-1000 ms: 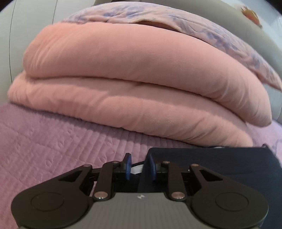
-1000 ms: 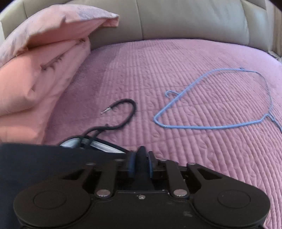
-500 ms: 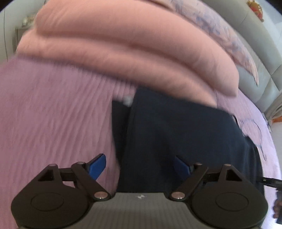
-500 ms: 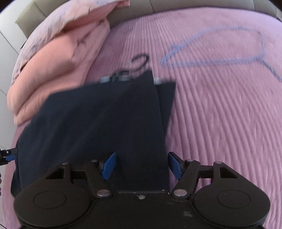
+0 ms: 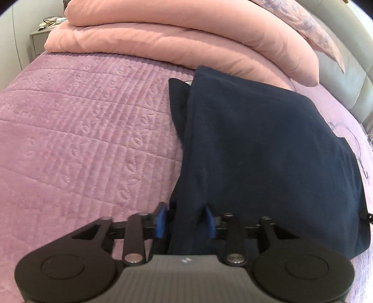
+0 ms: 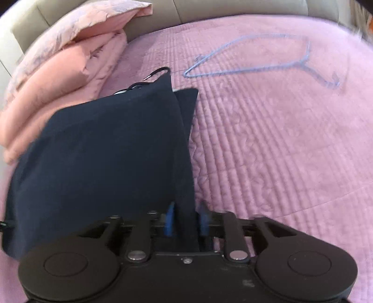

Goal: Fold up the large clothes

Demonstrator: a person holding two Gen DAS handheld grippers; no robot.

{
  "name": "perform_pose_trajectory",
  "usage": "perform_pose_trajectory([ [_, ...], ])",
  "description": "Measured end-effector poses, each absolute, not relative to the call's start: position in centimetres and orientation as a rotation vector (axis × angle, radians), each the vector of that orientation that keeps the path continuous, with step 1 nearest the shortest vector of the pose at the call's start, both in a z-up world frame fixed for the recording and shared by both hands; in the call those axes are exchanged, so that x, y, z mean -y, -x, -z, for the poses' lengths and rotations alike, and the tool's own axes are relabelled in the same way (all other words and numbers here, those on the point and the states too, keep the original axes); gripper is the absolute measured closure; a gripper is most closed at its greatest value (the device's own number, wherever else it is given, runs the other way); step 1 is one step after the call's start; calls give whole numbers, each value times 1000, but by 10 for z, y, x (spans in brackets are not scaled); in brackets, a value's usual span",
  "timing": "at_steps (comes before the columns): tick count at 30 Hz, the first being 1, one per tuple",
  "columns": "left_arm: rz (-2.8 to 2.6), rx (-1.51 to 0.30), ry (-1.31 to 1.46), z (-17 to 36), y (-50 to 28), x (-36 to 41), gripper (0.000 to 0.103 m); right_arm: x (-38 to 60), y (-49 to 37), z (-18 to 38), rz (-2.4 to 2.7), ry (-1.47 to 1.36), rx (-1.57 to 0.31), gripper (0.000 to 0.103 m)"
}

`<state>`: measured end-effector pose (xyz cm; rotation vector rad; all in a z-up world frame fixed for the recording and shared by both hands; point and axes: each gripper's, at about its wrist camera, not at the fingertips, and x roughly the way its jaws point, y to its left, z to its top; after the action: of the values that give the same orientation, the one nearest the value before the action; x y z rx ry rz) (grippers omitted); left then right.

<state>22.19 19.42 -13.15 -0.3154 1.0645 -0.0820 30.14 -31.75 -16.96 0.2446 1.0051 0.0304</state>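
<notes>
A dark navy garment (image 5: 268,144) lies folded on the purple quilted bedspread (image 5: 81,130), its far edge against the pink duvet. My left gripper (image 5: 185,221) stands at the garment's near left corner, blue pads close on either side of a fold of the cloth. My right gripper (image 6: 185,220) stands at the garment's near right corner (image 6: 184,191), pads likewise pressed on a fold. The garment (image 6: 98,151) fills the left half of the right wrist view. Both grips look closed on fabric.
A folded pink duvet (image 5: 174,39) is stacked behind the garment, with a patterned pillow on top. A black hanger hook (image 6: 158,72) pokes out behind the garment. A light blue wire hanger (image 6: 268,63) lies on the bedspread to the right. A beige headboard (image 6: 209,9) is at the back.
Both grippers let go of the far edge, opened wide and pulled back to the near edge. Now both have closed on the garment's near corners.
</notes>
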Motion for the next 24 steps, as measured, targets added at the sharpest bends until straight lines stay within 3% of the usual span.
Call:
perform_pose_trajectory([
  [1, 80, -1087, 334, 128, -221, -198, 48, 313, -302, 160, -2, -199, -989, 26],
  [2, 89, -1102, 358, 124, -221, -201, 44, 309, -300, 150, 0, -173, -957, 20],
  [5, 116, -1061, 365, 104, -219, -199, 20, 287, -310, 120, -41, -175, -857, 18],
  [7, 96, -1047, 306, 91, -222, -190, 12, 264, -325, 106, -60, -196, -835, 6],
  [11, 115, -1059, 250, 82, -234, -173, 12, 204, -371, 102, -120, -206, -831, 5],
  [18, 173, -1028, 402, 100, -260, -192, 13, 121, -438, 133, -98, -162, -881, 5],
  [22, 184, -1008, 449, 116, -304, -215, 23, 95, -443, 152, -96, -55, -872, 4],
  [24, 171, -997, 469, 123, -322, -224, 23, 90, -442, 158, -100, -31, -845, 1],
])
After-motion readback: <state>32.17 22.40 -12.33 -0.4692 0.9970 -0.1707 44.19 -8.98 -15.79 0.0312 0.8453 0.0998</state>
